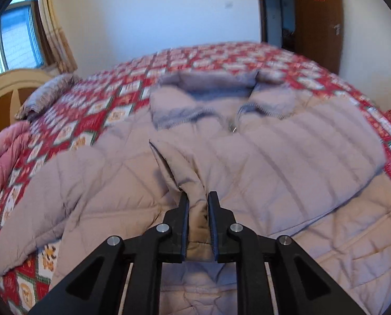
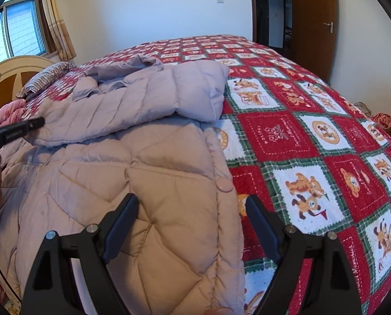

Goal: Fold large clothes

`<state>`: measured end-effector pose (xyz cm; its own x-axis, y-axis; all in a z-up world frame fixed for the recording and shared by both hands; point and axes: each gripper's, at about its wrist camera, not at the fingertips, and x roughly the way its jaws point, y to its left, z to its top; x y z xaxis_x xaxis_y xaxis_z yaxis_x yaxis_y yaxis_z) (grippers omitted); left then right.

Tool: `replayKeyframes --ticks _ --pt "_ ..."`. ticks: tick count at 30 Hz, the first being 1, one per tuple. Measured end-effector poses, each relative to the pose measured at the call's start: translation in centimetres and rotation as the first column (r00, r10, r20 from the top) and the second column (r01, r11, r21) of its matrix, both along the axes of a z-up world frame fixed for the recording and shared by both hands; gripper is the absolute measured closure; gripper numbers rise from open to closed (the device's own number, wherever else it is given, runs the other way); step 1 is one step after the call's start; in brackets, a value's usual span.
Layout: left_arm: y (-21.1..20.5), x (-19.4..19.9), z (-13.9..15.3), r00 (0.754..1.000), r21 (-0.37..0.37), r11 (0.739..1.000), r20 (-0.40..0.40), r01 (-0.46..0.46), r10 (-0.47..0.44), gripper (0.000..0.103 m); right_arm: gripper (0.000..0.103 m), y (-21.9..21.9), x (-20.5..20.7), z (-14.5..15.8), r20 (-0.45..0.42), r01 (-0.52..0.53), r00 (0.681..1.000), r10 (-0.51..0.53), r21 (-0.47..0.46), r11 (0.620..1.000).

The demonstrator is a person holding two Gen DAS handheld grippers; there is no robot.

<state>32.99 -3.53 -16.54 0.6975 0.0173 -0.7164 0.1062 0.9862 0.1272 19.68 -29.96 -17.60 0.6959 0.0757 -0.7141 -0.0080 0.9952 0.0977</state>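
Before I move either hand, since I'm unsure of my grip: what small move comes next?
Probably close the right gripper on the pale pink quilted puffer coat. Its jaws stand open astride the coat's snap-button edge, while the left gripper already pinches a fold of it, so both would hold it.

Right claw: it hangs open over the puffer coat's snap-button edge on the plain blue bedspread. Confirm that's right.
Not quite: the bedspread is not plain blue; it is a red, white and green patchwork with cartoon animals, as the right wrist view shows. The right claw does hang open over the puffer coat's snap-button edge.
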Motion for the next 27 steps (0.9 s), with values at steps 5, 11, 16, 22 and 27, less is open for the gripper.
replayKeyframes --ticks 5,11,16,22,27 --pt "2.5 0.3 0.4 0.995 -0.012 0.995 0.021 -0.101 0.102 0.079 0.024 -0.8 0.0 1.3 0.018 -0.01 1.0 0.01 0.023 1.0" --pt "3.5 -0.6 4.6 0.972 -0.072 0.982 0.151 -0.173 0.182 0.054 0.026 -3.4 2.6 4.4 0.086 0.055 0.995 -0.059 0.046 0.997" --pt "-0.3 0.8 5.6 0.965 -0.096 0.988 0.222 -0.119 0.138 0.017 0.031 -3.5 8.1 6.3 0.121 0.076 0.99 -0.077 0.016 0.997" --pt "-1.7 5.5 0.0 0.984 0.013 0.986 0.071 -0.168 0.166 0.017 0.031 -1.6 14.9 4.7 0.086 0.058 0.995 -0.057 -0.009 0.998" --pt "0.3 6.2 -3.7 0.98 -0.041 0.979 -0.022 -0.199 0.198 0.013 0.034 0.0 17.4 0.6 -0.038 -0.008 0.999 0.007 -0.025 1.0"
